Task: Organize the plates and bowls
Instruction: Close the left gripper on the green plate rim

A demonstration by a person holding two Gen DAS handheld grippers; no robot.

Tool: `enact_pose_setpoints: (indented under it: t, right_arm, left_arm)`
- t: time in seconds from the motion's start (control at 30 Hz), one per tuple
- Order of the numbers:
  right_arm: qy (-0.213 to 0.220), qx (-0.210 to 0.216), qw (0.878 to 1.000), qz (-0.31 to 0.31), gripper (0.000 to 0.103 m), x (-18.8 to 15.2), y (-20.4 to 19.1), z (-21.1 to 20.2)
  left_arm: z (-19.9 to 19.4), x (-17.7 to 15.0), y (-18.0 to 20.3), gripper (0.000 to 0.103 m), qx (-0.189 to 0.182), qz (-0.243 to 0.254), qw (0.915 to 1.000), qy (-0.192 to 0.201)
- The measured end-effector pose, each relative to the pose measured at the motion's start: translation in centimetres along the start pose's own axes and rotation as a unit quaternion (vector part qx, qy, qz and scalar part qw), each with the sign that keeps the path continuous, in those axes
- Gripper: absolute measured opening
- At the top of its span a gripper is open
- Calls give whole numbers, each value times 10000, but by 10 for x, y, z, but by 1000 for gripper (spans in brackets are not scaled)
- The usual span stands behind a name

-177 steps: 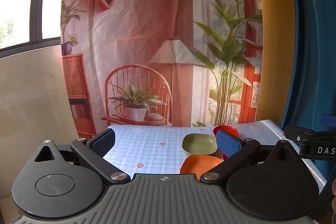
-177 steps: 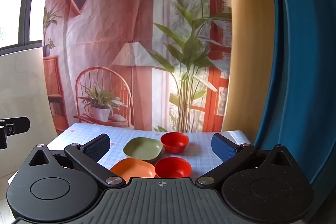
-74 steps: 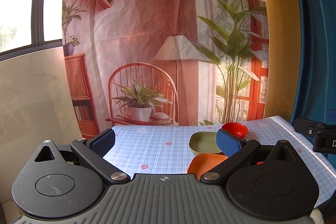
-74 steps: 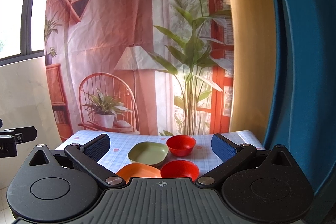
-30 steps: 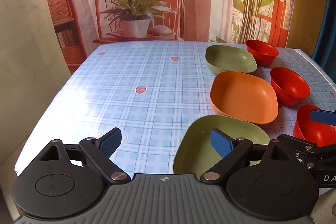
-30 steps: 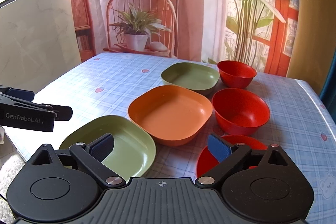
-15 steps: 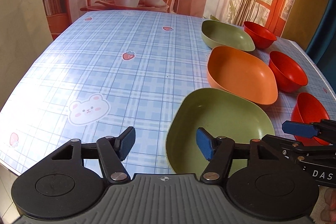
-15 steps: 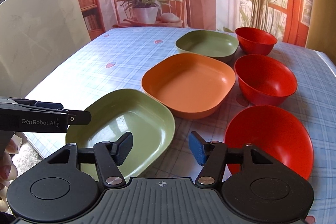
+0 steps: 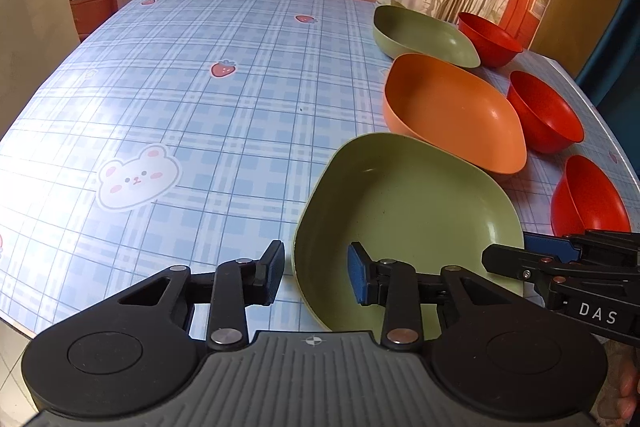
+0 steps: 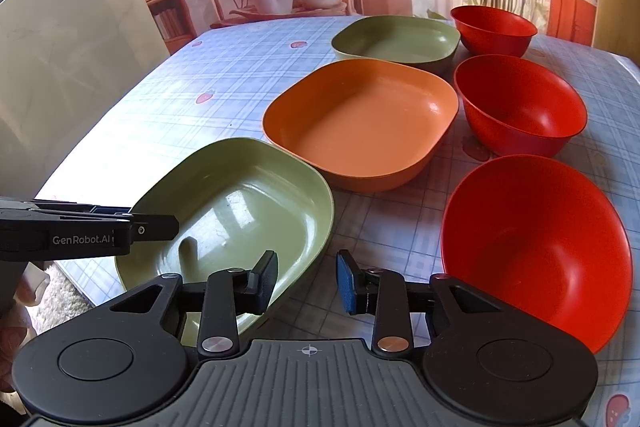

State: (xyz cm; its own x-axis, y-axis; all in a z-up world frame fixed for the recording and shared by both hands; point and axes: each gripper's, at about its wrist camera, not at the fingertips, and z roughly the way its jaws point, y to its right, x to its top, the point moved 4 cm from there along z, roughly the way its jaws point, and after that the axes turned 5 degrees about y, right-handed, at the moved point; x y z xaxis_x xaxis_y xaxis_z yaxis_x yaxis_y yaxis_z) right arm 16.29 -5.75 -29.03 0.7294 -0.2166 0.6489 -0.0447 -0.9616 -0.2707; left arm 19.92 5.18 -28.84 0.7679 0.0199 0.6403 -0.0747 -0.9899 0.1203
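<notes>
A green plate [image 9: 408, 211] [image 10: 240, 211] lies nearest on the table. My left gripper [image 9: 316, 277] straddles its left rim, one pad inside and one outside. The jaws are closing, with a gap still visible at both pads. My right gripper [image 10: 306, 283] straddles the plate's right rim in the same way, also closing and not pressing. Behind the plate sit an orange plate [image 10: 360, 123] and a second green plate [image 10: 396, 39]. Three red bowls [image 10: 536, 247] [image 10: 520, 107] [image 10: 496, 27] stand in a row to their right.
A blue checked tablecloth [image 9: 200, 107] covers the table, and its left half is bare. The front edge runs just under both grippers. A printed backdrop hangs behind the table and a marble wall [image 10: 72, 47] stands at the left.
Both grippers tipped down from facing the backdrop and sank to the near green plate. Their jaws narrowed from wide apart to a small gap around its opposite rims.
</notes>
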Motion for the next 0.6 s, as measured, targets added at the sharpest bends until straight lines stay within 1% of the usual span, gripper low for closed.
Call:
enact_pose_setpoints:
  t: [0.03, 0.23, 0.37, 0.6]
  right_arm:
    - [0, -5, 10000, 17, 26, 1, 2, 2]
    - [69, 5, 9999, 127, 21, 2, 5, 2]
    - [139, -34, 9997, 200, 21, 3, 8, -1]
    - [218, -56, 9993, 296, 22, 2, 9, -9]
  left_arm:
    - [1, 0, 1, 36, -22, 3, 10000, -18]
    - [3, 1, 4, 36, -99, 55, 9999, -60]
    - [2, 0, 1, 35, -143, 22, 9999, -53]
    - [-2, -3, -4, 28, -135, -77, 9999, -32]
